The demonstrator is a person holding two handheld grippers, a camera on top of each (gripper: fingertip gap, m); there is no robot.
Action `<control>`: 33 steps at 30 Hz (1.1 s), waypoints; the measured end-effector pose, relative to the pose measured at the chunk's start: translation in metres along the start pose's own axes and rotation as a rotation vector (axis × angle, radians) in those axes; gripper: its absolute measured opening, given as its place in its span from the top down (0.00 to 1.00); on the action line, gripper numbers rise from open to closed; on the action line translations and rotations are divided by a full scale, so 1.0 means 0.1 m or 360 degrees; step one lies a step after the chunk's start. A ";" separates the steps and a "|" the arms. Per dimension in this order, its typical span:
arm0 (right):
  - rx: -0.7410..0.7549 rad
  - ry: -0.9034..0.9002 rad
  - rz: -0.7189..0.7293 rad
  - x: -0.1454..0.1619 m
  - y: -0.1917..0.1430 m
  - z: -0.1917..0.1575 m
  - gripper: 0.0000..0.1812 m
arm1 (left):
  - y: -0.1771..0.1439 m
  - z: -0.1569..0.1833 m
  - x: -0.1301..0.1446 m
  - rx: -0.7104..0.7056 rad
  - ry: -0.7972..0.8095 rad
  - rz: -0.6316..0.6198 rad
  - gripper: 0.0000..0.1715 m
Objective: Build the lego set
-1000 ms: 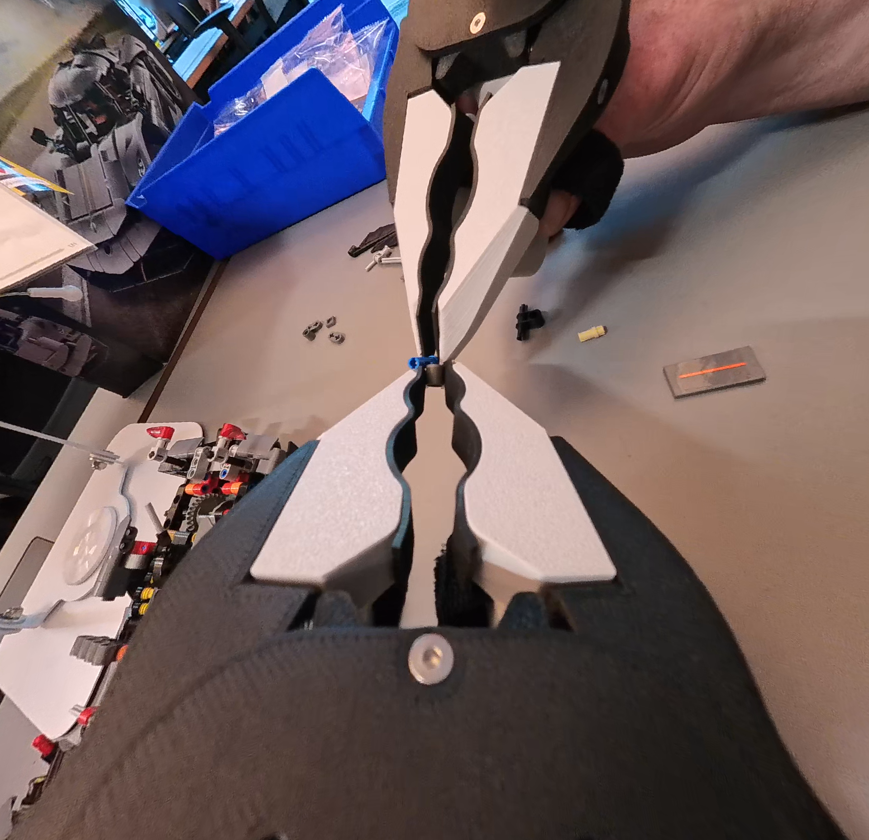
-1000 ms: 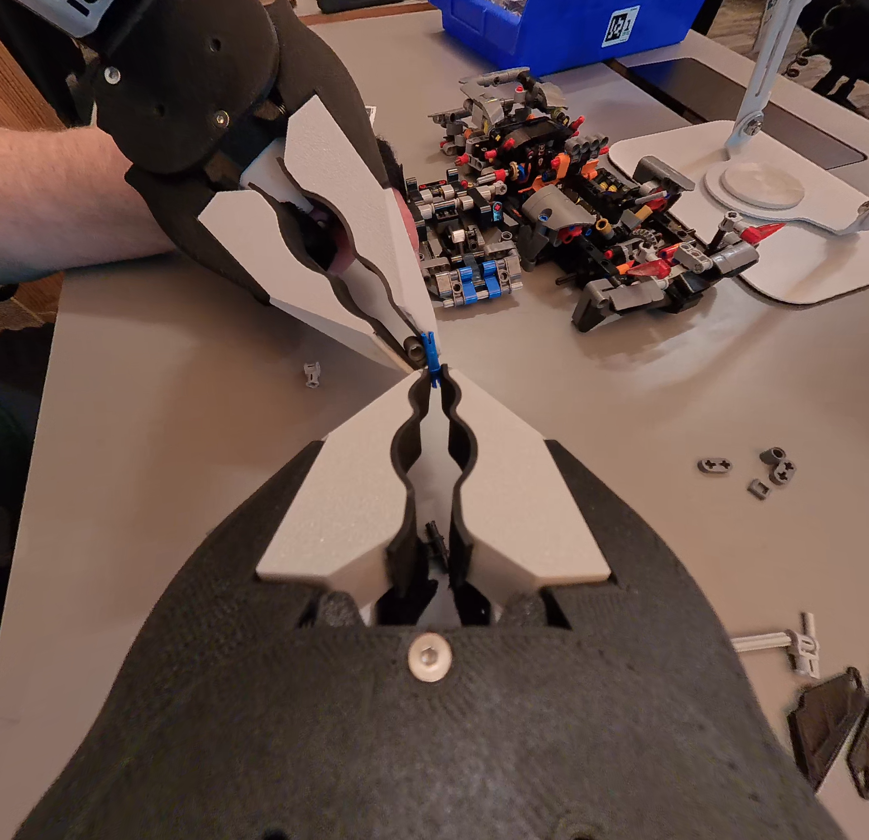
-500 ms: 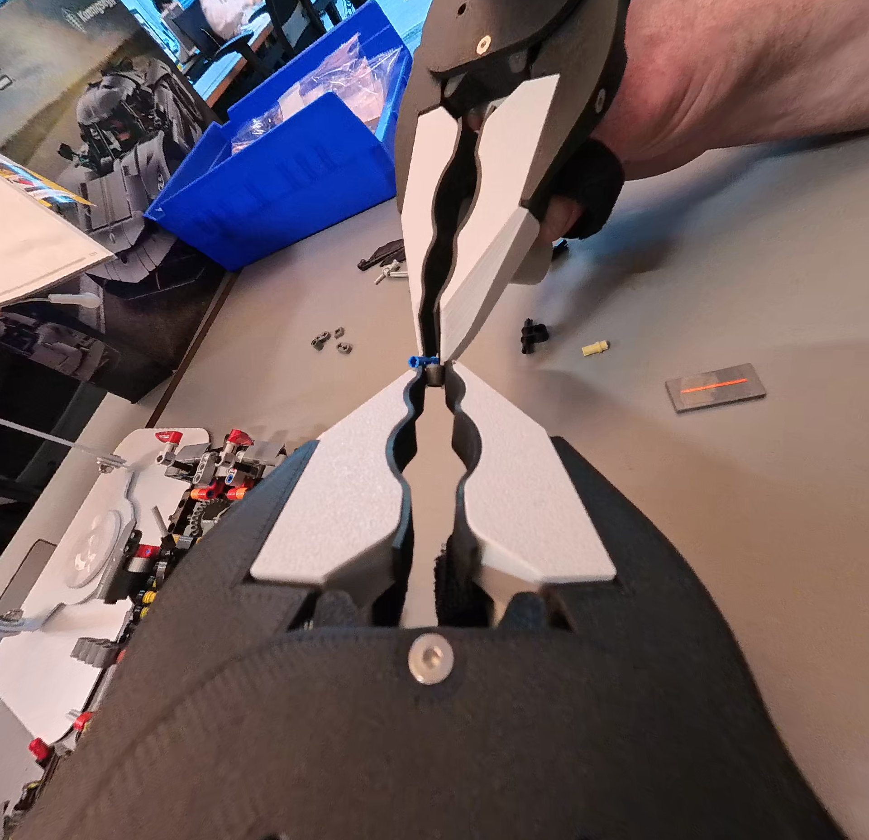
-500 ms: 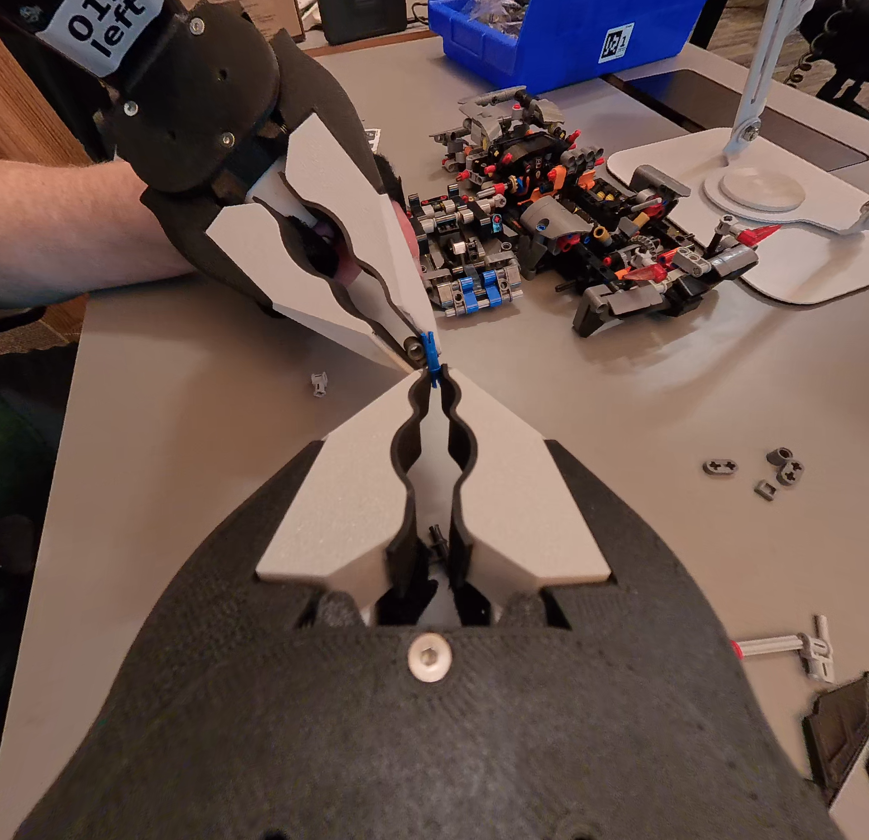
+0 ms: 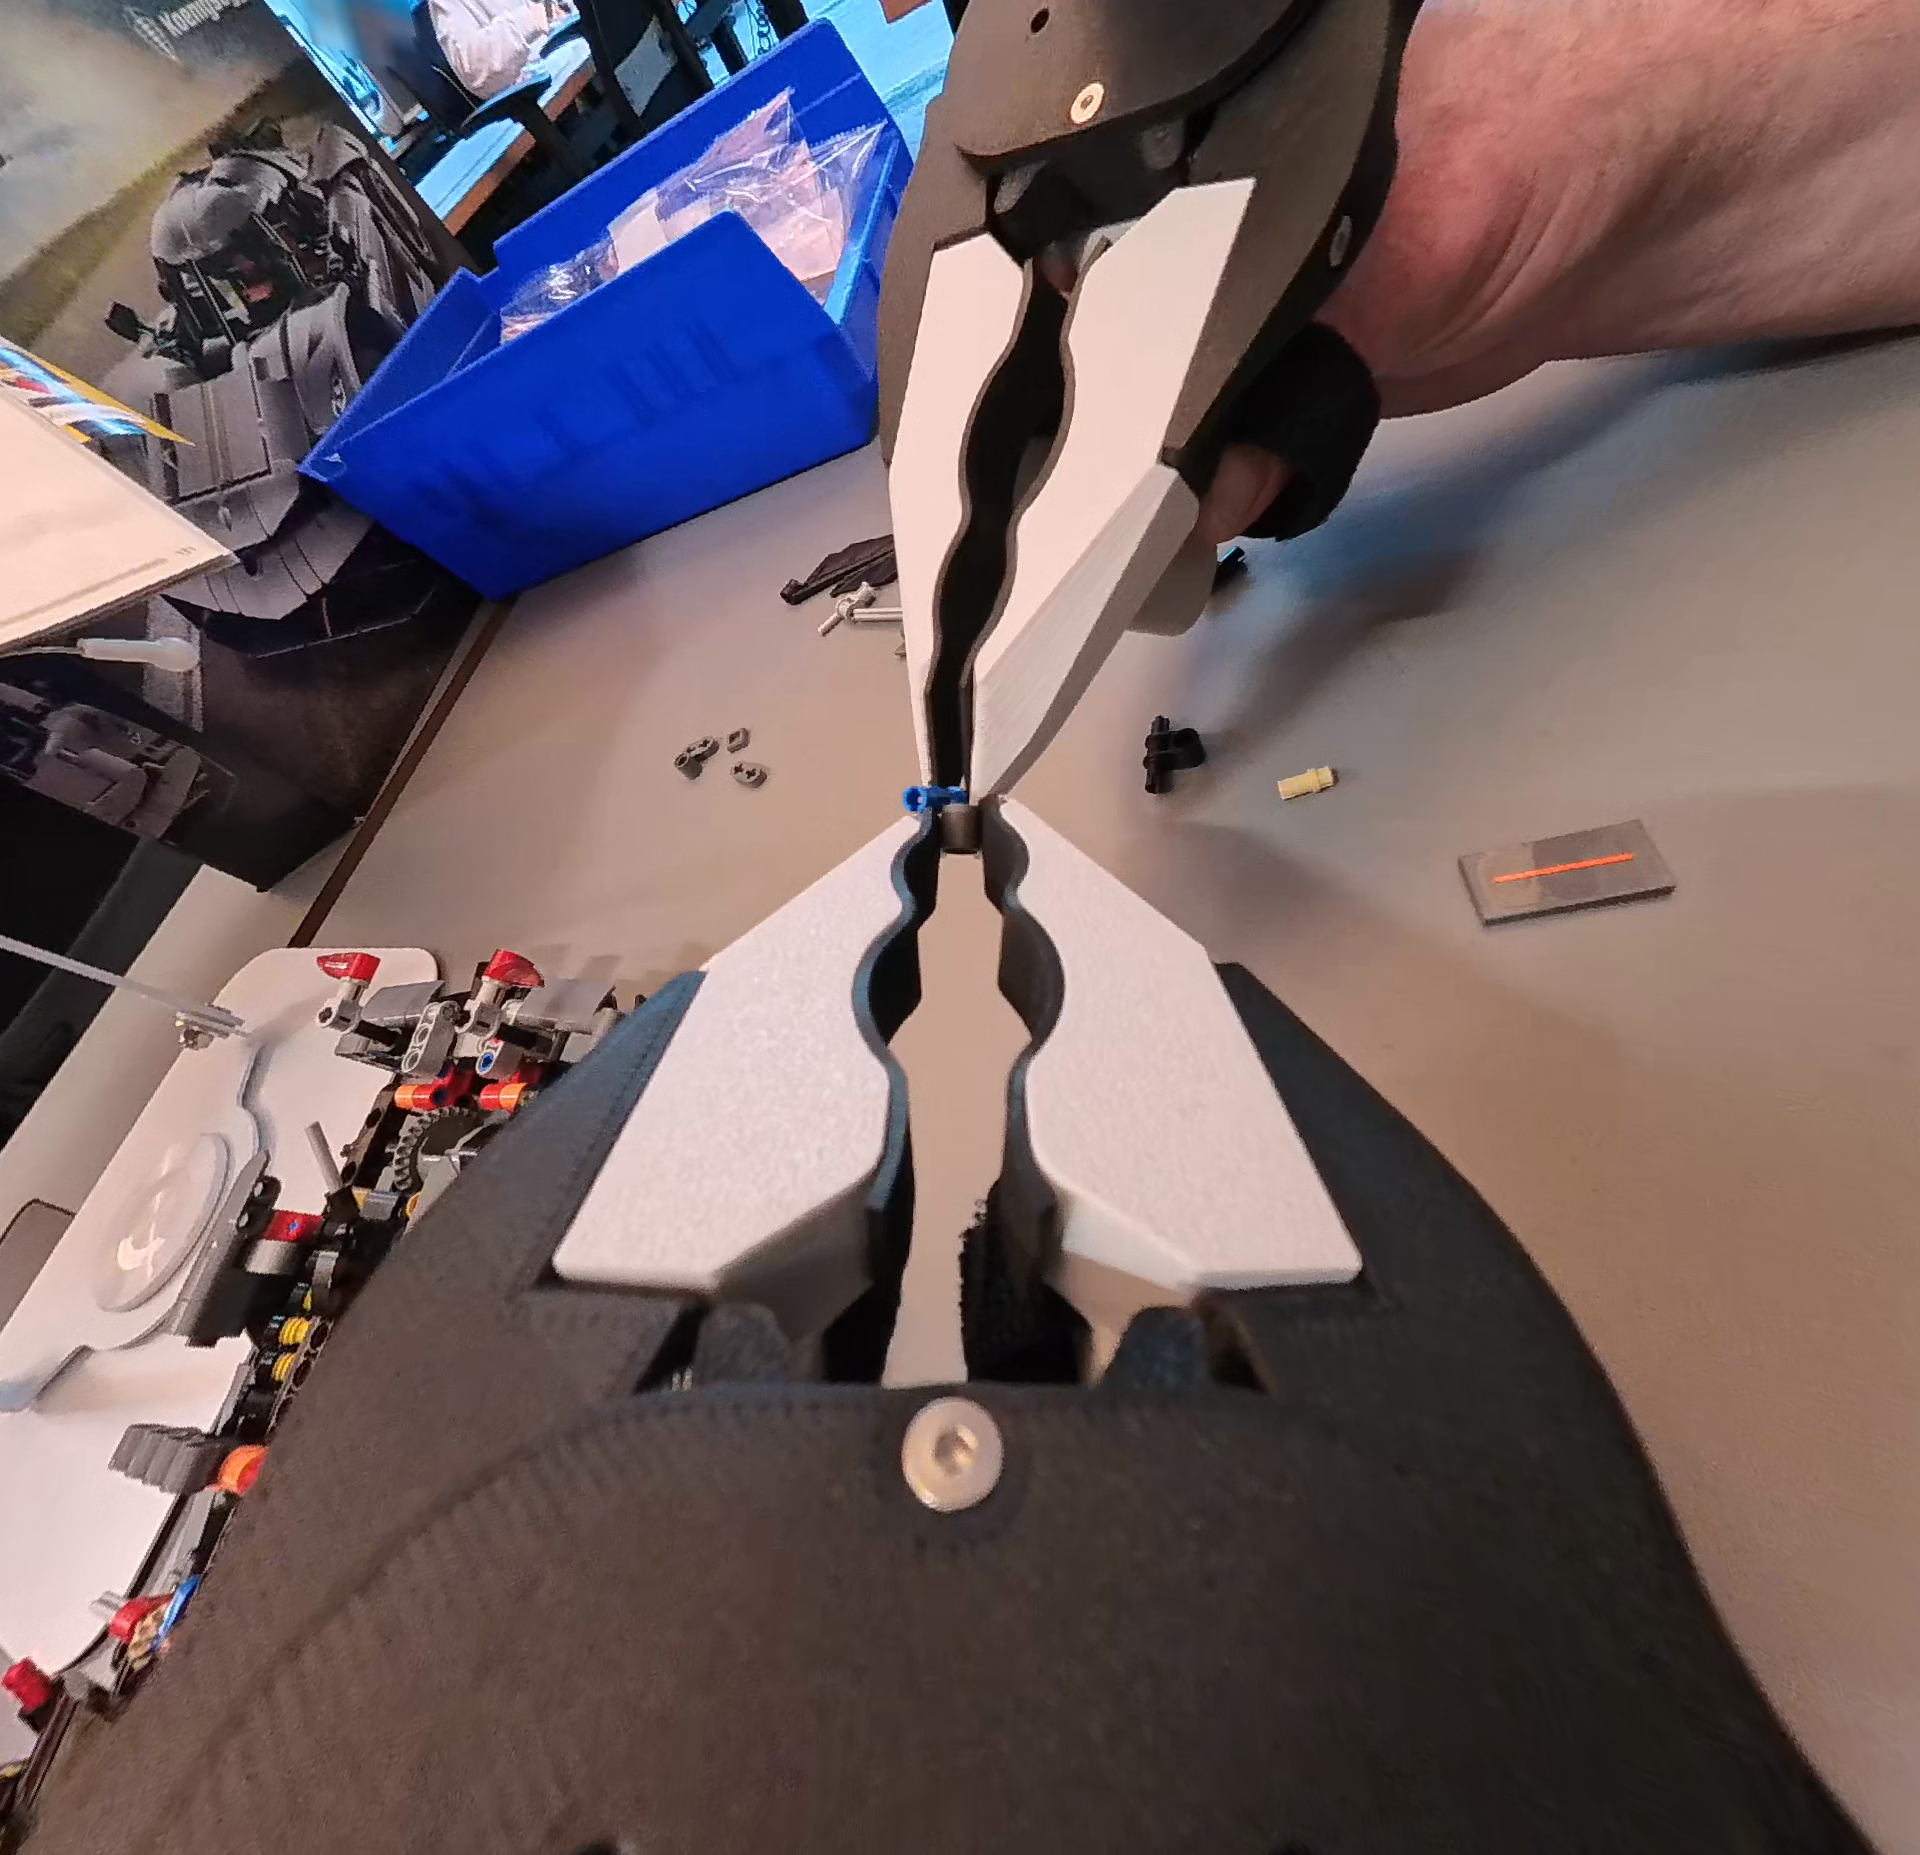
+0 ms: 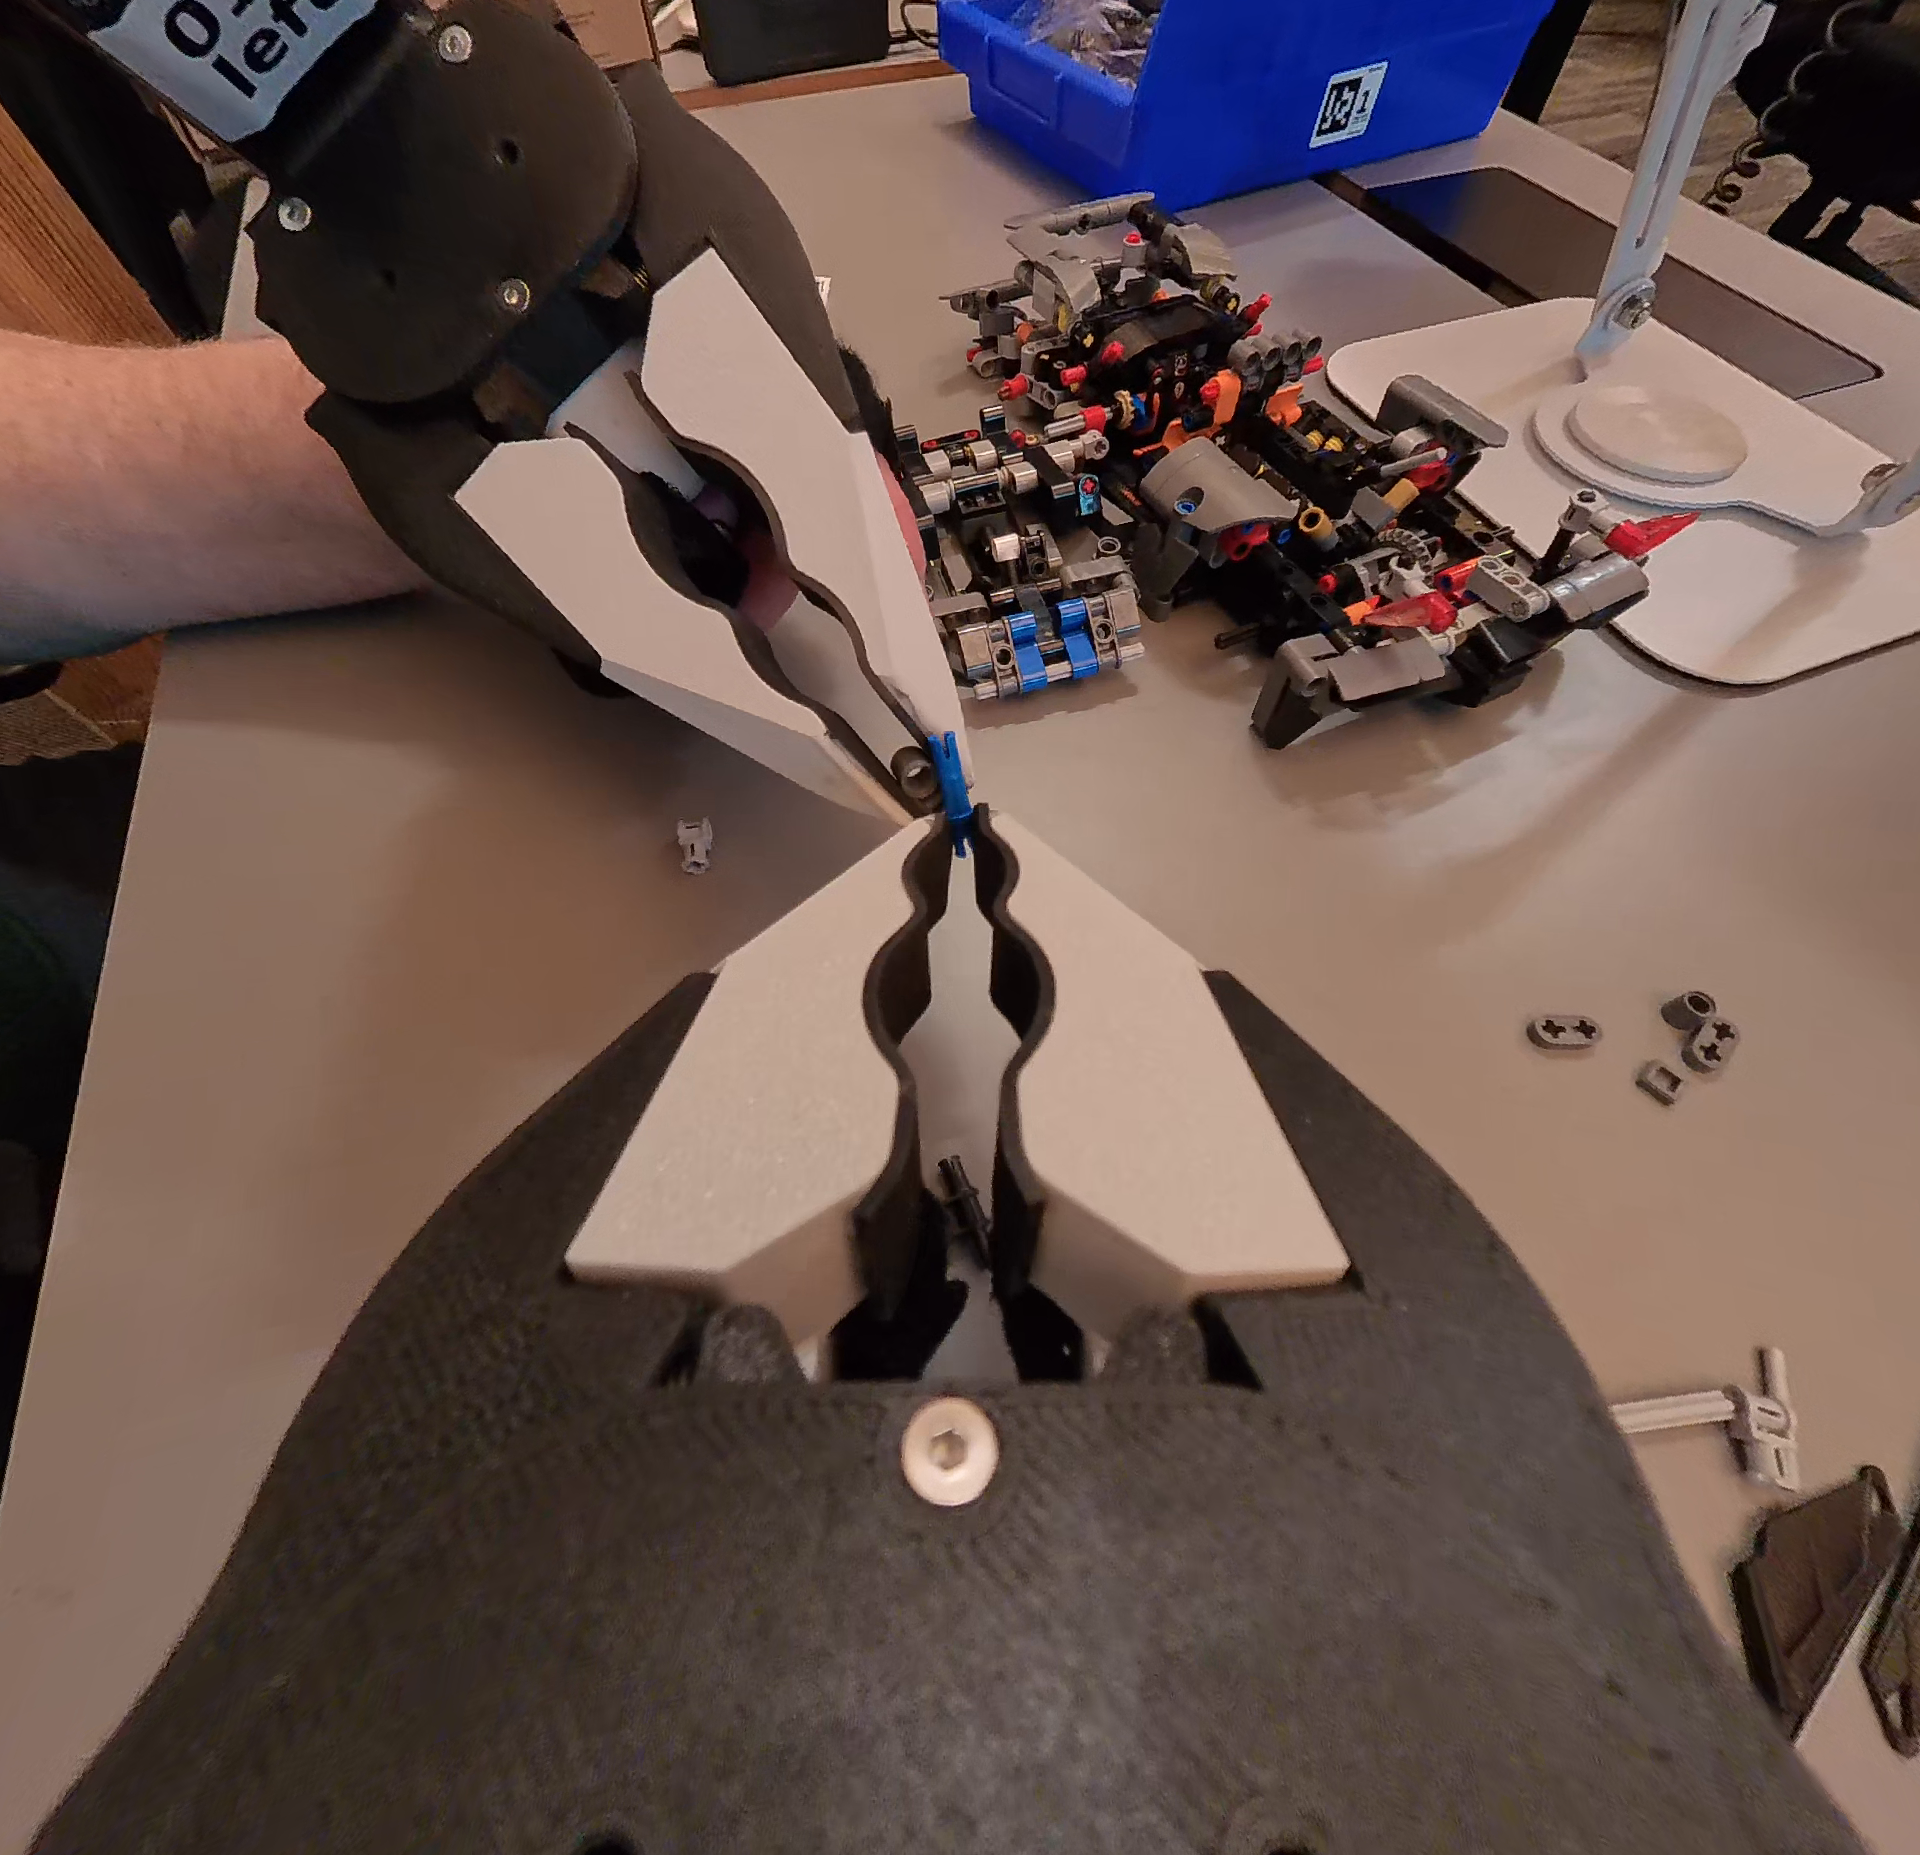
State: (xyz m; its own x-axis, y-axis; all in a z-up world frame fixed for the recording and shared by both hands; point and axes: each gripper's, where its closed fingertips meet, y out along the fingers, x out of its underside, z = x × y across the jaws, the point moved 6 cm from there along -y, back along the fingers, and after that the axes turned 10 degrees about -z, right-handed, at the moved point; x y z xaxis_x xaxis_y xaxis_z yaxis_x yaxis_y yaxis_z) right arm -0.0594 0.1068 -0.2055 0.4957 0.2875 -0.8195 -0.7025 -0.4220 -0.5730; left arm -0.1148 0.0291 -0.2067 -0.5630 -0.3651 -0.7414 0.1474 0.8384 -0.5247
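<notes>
My left gripper [image 5: 961, 831] is shut on a small dark grey cylindrical connector [image 5: 961, 826], held above the table. My right gripper [image 6: 961, 831] is shut on a thin blue pin [image 6: 951, 785]. The two grippers meet tip to tip, and the blue pin [image 5: 932, 795] touches the grey connector [image 6: 914, 766] at its side. The right gripper [image 5: 951, 779] shows from above in the left wrist view, and the left gripper [image 6: 920, 771] comes in from the left in the right wrist view. The half-built lego car [image 6: 1226, 496] stands on the table beyond them.
A blue bin [image 6: 1236, 49] with bagged parts stands at the back. A white stand base [image 6: 1756, 558] lies by the car. Loose pieces lie about: grey connectors [image 6: 1683, 1036], a black pin [image 5: 1169, 751], a tan pin [image 5: 1307, 782], a grey tile with an orange line [image 5: 1564, 868]. My two grippers' fingertips are within a few centimetres of each other.
Both grippers stay tip to tip with their pieces. The pair has shifted slightly over the table; the hold has not changed.
</notes>
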 end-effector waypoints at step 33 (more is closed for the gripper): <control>0.0199 -0.0201 0.0033 -0.08 -0.06 -0.04 0.99 | -0.10 -0.13 -0.01 0.0125 -0.0291 0.0257 0.97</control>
State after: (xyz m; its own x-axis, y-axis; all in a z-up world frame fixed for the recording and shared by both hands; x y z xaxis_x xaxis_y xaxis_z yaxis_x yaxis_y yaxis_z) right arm -0.0569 0.1038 -0.1952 0.4178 0.3891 -0.8210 -0.7739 -0.3210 -0.5459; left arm -0.1263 0.0267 -0.1950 -0.3717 -0.3019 -0.8779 0.2901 0.8605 -0.4188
